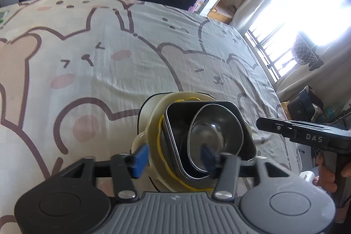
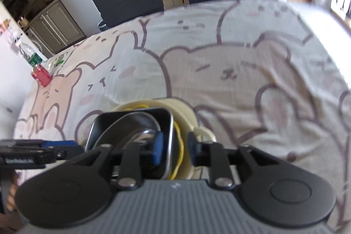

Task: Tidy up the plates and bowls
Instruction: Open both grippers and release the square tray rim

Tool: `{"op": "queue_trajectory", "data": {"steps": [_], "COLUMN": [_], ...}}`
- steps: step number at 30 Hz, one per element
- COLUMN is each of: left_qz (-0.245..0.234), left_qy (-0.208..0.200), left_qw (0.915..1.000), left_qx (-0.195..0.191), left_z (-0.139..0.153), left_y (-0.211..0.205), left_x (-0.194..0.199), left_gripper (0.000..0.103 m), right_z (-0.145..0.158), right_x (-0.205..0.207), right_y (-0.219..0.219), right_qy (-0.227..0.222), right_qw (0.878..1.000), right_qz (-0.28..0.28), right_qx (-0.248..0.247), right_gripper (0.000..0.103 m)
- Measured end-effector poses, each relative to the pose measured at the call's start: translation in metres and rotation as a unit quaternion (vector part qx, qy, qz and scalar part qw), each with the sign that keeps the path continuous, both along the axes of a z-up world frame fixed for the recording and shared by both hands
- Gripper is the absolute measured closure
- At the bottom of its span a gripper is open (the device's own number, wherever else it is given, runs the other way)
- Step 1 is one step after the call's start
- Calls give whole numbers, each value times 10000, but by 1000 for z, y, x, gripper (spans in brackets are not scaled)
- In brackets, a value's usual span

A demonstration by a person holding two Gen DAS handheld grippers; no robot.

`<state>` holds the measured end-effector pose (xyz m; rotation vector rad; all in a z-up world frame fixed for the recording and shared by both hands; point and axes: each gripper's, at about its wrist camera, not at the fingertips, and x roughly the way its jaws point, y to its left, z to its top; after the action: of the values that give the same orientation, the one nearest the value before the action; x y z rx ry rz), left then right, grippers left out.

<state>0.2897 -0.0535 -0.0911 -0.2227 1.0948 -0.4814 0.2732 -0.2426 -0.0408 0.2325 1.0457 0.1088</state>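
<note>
Already nested low in the frame: steel bowl (image 1: pixel 207 135) inside square dish (image 1: pixel 210 142) on cream plate (image 1: pixel 153 124). Left tool (image 1: pixel 173 159) and right tool (image 2: pixel 174 149) straddle the stack's rims, jaws apart; little appears left.

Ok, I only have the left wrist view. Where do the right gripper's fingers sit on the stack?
Observer: The right gripper straddles the tray wall, with one pad inside and the other outside, over the cream dish.
Operator: Is it clamped?
Observer: Can't tell. The tray wall and a yellow band run through the gap between its pads.
Operator: Anything else out there that I'm missing?
Observer: A red box with a bottle just behind it, far left.
</note>
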Motion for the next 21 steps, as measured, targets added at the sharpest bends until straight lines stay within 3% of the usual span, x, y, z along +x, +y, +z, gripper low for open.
{"op": "queue_trajectory", "data": {"steps": [7, 13, 21], "left_qz": [214, 614, 700], "left_qy": [-295, -634, -1050], "left_qw": [9990, 9958, 9918], "left_qx": [276, 244, 178], "left_z": [18, 40, 68], "left_y": [8, 22, 28], "left_x": [-19, -39, -80], "left_gripper": [2, 0, 0], "right_z": [21, 38, 56], "right_x": [-21, -42, -78], "right_y": [-3, 1, 0], "right_qy": [-397, -747, -1352], "right_qw": [9992, 9966, 9899], "right_qz": [9, 12, -81], "right_qx": [-76, -351, -423], "right_gripper": [40, 17, 3]}}
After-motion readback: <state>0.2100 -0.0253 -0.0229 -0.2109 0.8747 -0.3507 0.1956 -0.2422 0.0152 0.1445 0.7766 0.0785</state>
